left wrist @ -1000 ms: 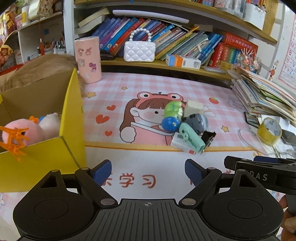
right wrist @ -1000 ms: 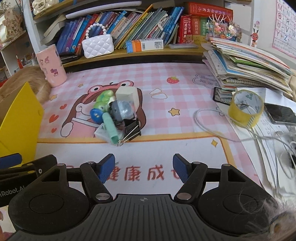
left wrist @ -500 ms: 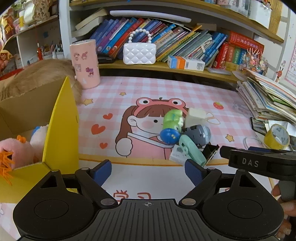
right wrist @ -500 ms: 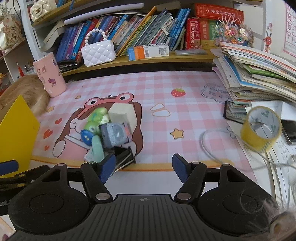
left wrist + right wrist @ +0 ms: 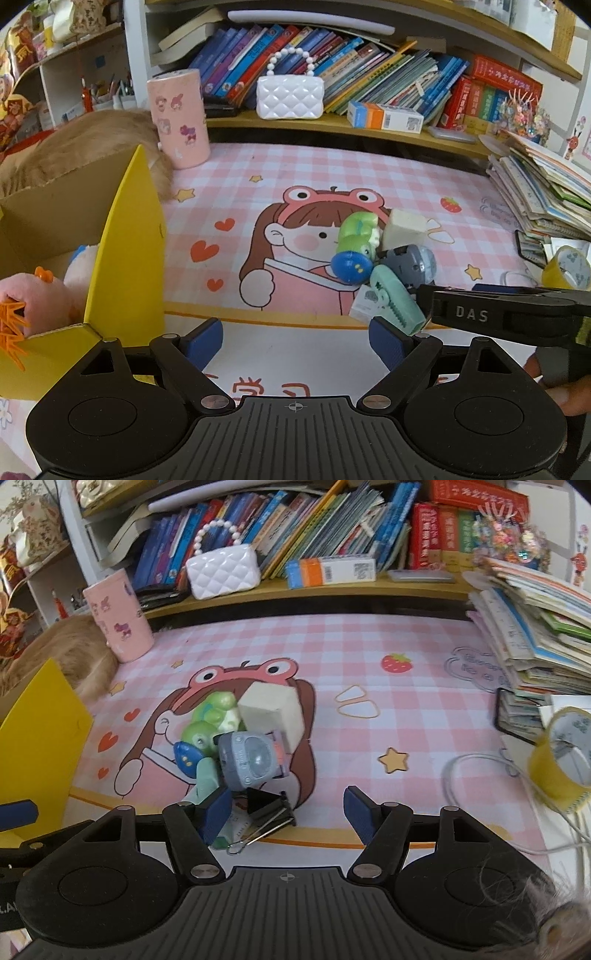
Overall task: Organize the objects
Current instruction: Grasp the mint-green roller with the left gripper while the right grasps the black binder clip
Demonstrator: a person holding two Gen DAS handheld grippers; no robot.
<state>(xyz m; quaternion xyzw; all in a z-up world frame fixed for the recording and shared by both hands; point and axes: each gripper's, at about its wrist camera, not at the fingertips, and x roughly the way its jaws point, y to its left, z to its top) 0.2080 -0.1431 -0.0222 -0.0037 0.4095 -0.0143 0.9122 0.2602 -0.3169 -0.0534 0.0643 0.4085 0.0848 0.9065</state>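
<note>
Pink checked desk mat with a cartoon frog-hat girl print (image 5: 314, 177), under a wooden shelf packed with leaning books (image 5: 332, 528). On the shelf: white quilted mini handbag with a bead handle (image 5: 290, 96) and an orange-blue-white carton lying flat (image 5: 384, 116). Pink cylindrical cup with cartoon stickers (image 5: 179, 118) upright at the mat's back left, just beside a tan furry mass (image 5: 74, 147).

Task items heaped mid-mat, all touching: green frog-shaped toy (image 5: 214, 716), blue egg-shaped toy with yellow dots (image 5: 351, 266), cream foam-like block (image 5: 273, 709), grey-blue rounded toy gadget (image 5: 253, 758), mint-green toothed clip (image 5: 395, 301), black metal binder clip (image 5: 267, 810) at the near edge of the heap, on top of a small white printed packet (image 5: 364, 301).

Yellow cardboard box (image 5: 125, 251) at left, flap upright — pink plush toy (image 5: 40, 299) and orange plastic claw clip (image 5: 11, 325) inside.

Left gripper (image 5: 295, 339) spread wide, empty, low over the white strip of the mat, between box and heap. Right gripper (image 5: 286, 816) also spread wide, nothing held — its left blue pad (image 5: 216, 812) right against the mint clip and binder clip, other pad over bare mat. Contact with the clip: cannot tell.

At right: slumped stack of books and magazines (image 5: 535, 627), yellow roll of tape (image 5: 561, 757) on its side, white cable loop (image 5: 480, 775), dark phone (image 5: 517, 716) partly under the stack.
</note>
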